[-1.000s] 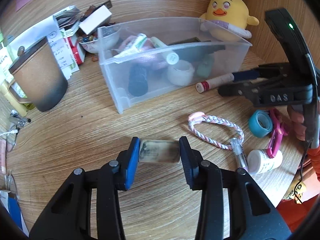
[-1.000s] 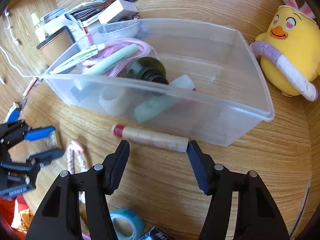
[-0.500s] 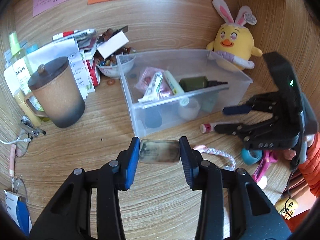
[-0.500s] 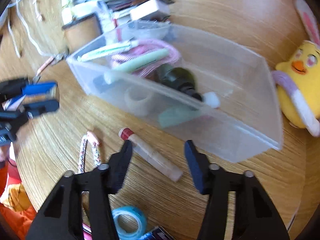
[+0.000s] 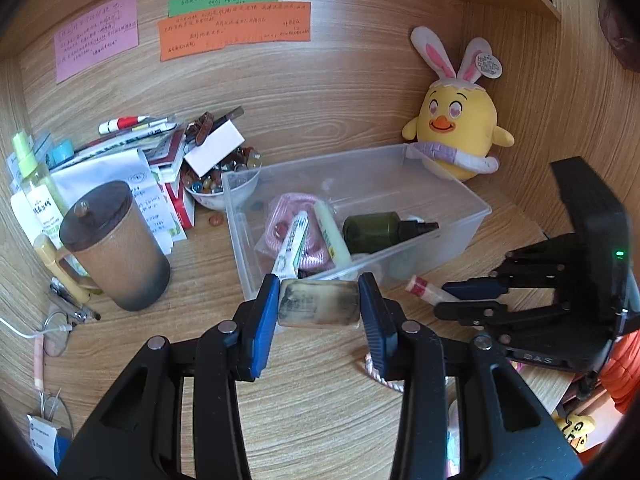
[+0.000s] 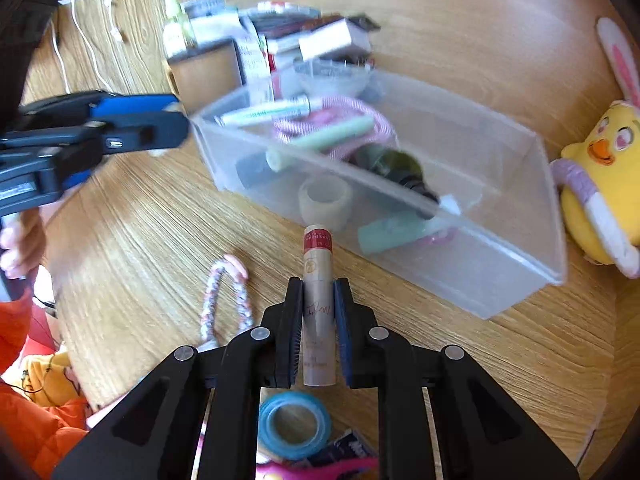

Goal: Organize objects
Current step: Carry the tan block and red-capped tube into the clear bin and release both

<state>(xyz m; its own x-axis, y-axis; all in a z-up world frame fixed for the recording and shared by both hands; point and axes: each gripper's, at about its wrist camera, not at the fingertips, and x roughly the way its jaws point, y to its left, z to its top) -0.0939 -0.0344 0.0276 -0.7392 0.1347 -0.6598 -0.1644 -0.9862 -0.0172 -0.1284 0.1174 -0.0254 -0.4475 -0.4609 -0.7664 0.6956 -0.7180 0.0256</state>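
Right gripper point(image 6: 317, 316) now clamped on red-capped beige tube point(image 6: 317, 280), previously spread above it, left gripper point(image 5: 319, 304) still gripping smudged eraser point(image 5: 318, 305), lifted near clear bin point(image 5: 476, 216)

— How is the left wrist view rendered?
— Sharply, in bright, even daylight; edges are bowed and vignetted.
— And the right wrist view?
— The clear bin point(image 6: 500, 280) is smeared by motion blur.
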